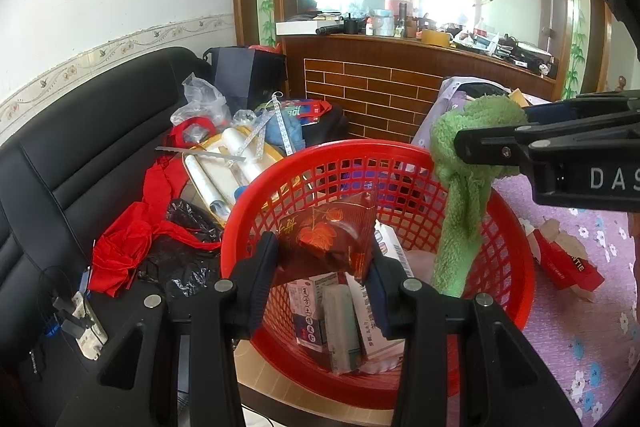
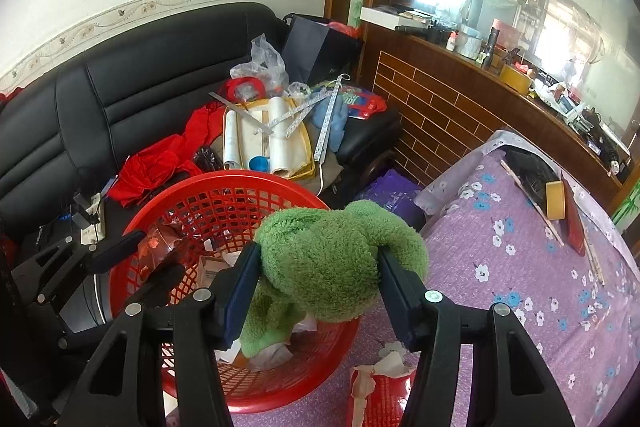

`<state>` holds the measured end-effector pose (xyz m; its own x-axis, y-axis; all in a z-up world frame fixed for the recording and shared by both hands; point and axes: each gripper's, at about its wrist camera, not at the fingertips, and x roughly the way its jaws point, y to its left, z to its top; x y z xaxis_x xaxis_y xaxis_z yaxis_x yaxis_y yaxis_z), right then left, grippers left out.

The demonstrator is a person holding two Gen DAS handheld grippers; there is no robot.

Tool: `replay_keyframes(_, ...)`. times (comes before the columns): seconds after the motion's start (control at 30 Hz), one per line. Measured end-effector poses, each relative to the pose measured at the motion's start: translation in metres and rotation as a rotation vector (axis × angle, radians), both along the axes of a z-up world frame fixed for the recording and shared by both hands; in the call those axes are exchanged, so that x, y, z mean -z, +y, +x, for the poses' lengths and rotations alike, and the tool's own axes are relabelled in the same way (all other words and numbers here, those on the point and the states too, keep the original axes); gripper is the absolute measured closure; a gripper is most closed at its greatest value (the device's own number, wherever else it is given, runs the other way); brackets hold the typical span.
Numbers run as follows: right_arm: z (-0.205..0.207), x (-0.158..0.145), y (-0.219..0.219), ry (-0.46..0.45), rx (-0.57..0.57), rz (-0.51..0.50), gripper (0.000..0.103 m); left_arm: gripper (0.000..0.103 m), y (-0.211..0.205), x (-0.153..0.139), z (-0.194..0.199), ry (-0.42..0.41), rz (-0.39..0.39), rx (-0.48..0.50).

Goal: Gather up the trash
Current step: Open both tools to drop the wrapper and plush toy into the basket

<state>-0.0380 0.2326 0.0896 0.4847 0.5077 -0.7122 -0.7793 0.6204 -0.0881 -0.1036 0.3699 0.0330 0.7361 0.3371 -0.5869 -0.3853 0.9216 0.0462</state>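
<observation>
A red mesh basket [image 1: 516, 267] stands at the table's left edge and holds several small boxes and papers; it also shows in the right wrist view [image 2: 224, 203]. My left gripper [image 1: 326, 259] is shut on a dark red clear plastic wrapper [image 1: 328, 235], held over the basket; the right wrist view shows it [image 2: 154, 253] at the left. My right gripper [image 2: 318, 267] is shut on a green fluffy towel [image 2: 332, 259] that hangs down into the basket. In the left wrist view the towel [image 1: 464, 187] dangles from that gripper at the right.
A purple flowered tablecloth [image 2: 520, 267] covers the table, with a red tissue pack [image 2: 380, 391] by the basket and a tape roll [image 2: 556, 199] farther back. A black sofa [image 1: 80, 147] holds red cloth, rolls and rulers. A wooden counter [image 1: 380, 83] stands behind.
</observation>
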Motion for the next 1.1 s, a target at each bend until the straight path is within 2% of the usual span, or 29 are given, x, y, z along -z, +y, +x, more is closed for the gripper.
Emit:
replay_keyframes(0.67, -0.003, -0.002, 0.009, -0.006, -0.013, -0.019, 0.039, 0.062, 0.002, 0.001, 0.001, -0.002, 0.003, 0.001)
replay_keyframes(0.83, -0.007, -0.008, 0.008, -0.022, -0.016, -0.011, 0.033, 0.061, 0.004, -0.001, 0.002, -0.011, 0.013, 0.011)
replay_keyframes(0.87, -0.008, -0.009, 0.007, -0.025, -0.015, -0.008, 0.032, 0.059, 0.003, -0.003, 0.002, -0.013, 0.017, 0.011)
replay_keyframes(0.93, -0.008, -0.014, 0.005, -0.026, -0.01, 0.005, 0.03, 0.051, 0.004, -0.004, 0.001, -0.021, 0.021, 0.011)
replay_keyframes(1.1, -0.008, -0.022, -0.005, -0.02, 0.009, 0.04, 0.03, 0.043, -0.001, -0.008, 0.0, -0.032, 0.035, 0.013)
